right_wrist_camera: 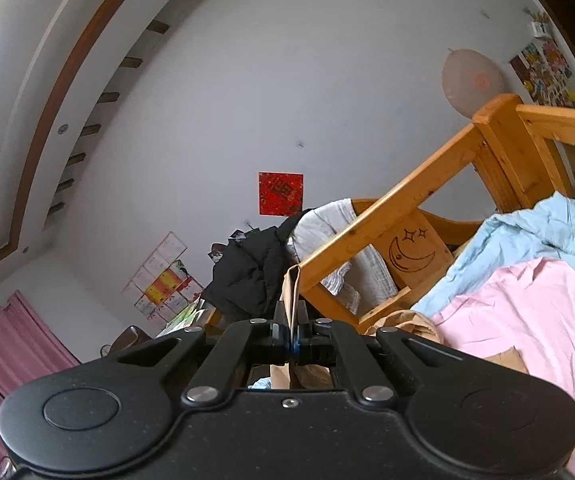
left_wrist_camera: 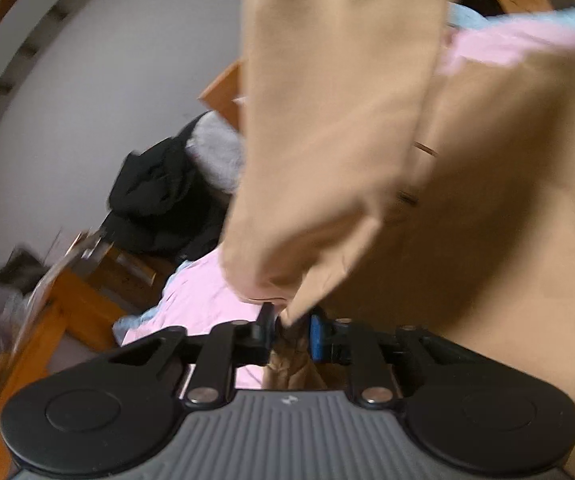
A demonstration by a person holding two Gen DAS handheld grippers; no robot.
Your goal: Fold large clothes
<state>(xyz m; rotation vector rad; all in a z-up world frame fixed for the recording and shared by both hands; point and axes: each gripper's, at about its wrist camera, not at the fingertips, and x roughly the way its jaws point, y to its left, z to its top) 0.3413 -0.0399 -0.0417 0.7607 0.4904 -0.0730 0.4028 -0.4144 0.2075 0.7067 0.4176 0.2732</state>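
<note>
Left wrist view is blurred: the left claw has its two fingers drawn close together with a bunch of the tan garment between them, the cloth touching both pads. From there the garment rises in a long fold toward the top of the picture and also spreads wide across the right side. Under it lies a pink sheet with a light blue cover at its edge, on a bed with a wooden frame. A pile of black clothes sits beyond the bed, against the white wall.

Right wrist view is sharp: the right claw is pressed fully together on a thin edge of the same tan garment, which stands up just above the fingertips and hangs down below them. More tan cloth lies bunched on the bed just right of the claw, touching the pink sheet. The wooden bed rail runs behind, with a red paper square on the wall.
</note>
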